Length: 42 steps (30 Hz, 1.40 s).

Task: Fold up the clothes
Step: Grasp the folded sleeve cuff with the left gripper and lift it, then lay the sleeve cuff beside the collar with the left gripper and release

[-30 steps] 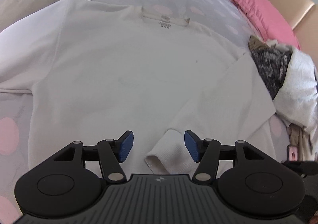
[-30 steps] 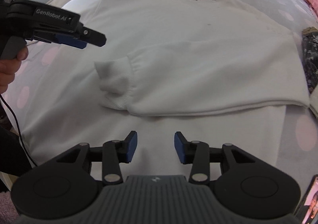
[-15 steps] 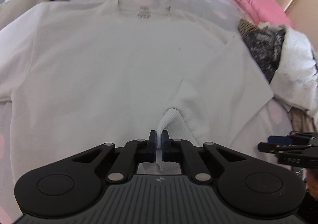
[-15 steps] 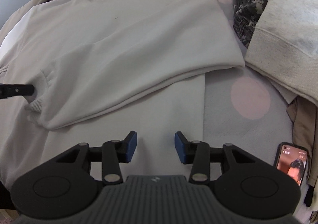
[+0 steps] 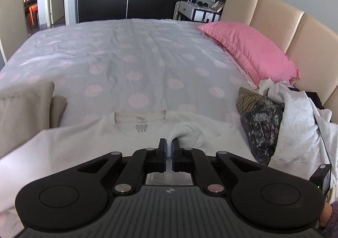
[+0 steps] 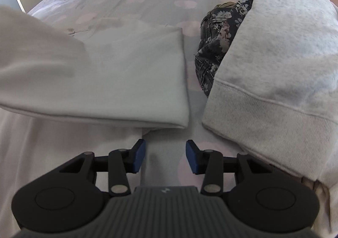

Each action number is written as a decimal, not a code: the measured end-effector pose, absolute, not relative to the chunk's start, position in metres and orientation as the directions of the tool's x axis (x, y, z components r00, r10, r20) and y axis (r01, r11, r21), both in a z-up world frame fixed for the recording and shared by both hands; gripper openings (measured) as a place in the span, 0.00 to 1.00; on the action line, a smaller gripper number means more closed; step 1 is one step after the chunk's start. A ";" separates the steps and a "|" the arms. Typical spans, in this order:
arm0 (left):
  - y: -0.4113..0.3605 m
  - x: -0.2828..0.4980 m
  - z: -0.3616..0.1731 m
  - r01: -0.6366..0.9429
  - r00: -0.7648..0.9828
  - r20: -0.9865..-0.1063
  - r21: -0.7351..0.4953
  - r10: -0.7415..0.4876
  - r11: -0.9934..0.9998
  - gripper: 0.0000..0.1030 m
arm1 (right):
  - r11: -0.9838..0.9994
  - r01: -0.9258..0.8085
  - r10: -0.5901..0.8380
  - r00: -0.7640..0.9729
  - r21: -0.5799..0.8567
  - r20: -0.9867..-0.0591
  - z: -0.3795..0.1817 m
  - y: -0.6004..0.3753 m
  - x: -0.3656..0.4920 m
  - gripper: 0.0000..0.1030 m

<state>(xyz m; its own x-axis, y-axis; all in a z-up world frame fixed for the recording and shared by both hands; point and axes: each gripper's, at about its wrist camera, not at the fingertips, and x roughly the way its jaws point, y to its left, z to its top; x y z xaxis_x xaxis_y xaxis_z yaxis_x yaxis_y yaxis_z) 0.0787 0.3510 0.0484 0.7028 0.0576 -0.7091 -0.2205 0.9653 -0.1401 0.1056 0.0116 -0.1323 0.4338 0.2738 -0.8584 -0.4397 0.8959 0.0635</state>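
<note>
A white sweatshirt [image 5: 84, 142] lies flat on the bed, collar and label away from me. My left gripper [image 5: 168, 153] is shut on the ribbed sleeve cuff [image 5: 186, 135], holding it up near the collar in the left wrist view. In the right wrist view the folded sleeve and shoulder of the sweatshirt [image 6: 126, 73] lie ahead of my right gripper [image 6: 165, 154]. That gripper is open, low over the bed sheet, just below the fold's corner, with nothing between its fingers. A blurred part of the lifted sleeve [image 6: 36, 47] crosses the left of that view.
A pile of clothes sits at the right: a grey sweatshirt [image 6: 274, 58] over a dark floral garment [image 6: 217, 35]. A pink pillow [image 5: 249, 47] lies by the beige headboard [image 5: 295, 33]. A beige garment [image 5: 23, 115] lies at the left. The polka-dot sheet [image 5: 126, 64] stretches beyond.
My left gripper closed on the sleeve cuff, then carried it up toward the collar. My right gripper swung right and down toward the fold's corner by the clothes pile, staying open.
</note>
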 end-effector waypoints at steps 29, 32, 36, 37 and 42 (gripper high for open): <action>0.463 0.105 0.016 -0.452 0.594 -0.775 -0.101 0.215 0.886 0.03 | 0.887 -0.448 0.163 0.527 -0.110 -0.834 -0.126 0.040 0.160 0.01; 0.475 0.093 -0.008 -0.488 0.530 -0.821 -0.090 0.213 0.868 0.03 | 0.852 -0.509 0.167 0.489 -0.125 -0.856 -0.134 0.042 0.149 0.01; 0.491 0.065 -0.049 -0.517 0.425 -0.885 -0.065 0.190 0.853 0.03 | 0.824 -0.559 0.194 0.437 -0.095 -0.879 -0.138 0.042 0.144 0.01; 0.494 0.058 -0.060 -0.520 0.408 -0.893 -0.058 0.189 0.852 0.03 | 0.820 -0.566 0.210 0.424 -0.077 -0.881 -0.137 0.041 0.145 0.01; 0.503 0.049 -0.098 -0.530 0.413 -0.888 -0.054 0.202 0.846 0.03 | 0.797 -0.604 0.264 0.349 0.000 -0.899 -0.122 0.040 0.144 0.10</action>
<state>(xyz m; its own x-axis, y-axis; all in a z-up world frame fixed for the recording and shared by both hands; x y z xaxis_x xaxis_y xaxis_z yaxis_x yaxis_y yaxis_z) 0.0487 0.5027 -0.0983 0.4126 0.2021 -0.8882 -0.5302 0.8462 -0.0537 0.1441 0.0398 -0.1218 0.3489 0.2643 -0.8991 -0.6044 0.7967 -0.0003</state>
